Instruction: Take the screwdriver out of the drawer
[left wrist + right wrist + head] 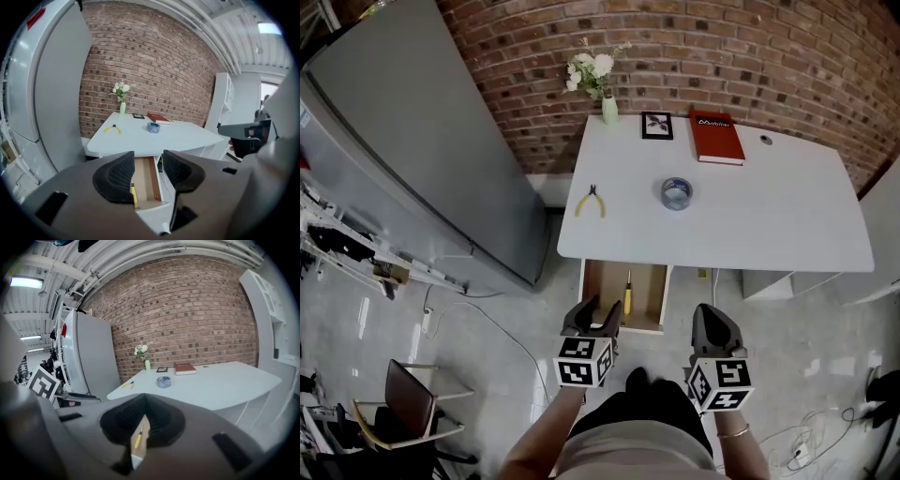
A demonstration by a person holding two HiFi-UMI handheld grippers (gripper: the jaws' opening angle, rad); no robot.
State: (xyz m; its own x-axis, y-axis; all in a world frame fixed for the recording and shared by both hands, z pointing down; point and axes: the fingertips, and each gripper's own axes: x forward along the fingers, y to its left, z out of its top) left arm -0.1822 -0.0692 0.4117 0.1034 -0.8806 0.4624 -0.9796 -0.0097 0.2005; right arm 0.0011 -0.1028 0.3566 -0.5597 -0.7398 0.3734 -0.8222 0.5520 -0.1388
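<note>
Left gripper (595, 317) gapes; right gripper (713, 324) closed; screwdriver (627, 292) lies in drawer (649, 287).

A white table (787, 216) stands against a brick wall (722, 47). On it, yellow-handled pliers (592, 202) lie near the left edge, with a roll of tape (677, 193) to their right. Along the back sit a pale green vase (609, 110) of white flowers (592, 70), a small framed picture (656, 125) and a red book (716, 138). A tall grey cabinet (412, 141) stands left of the table, and a brown chair (403, 398) is on the floor well apart from it

Workshop-like room — brick wall (703, 56), white desk (769, 216), grey cabinet (422, 141), concrete floor (497, 366)
</note>
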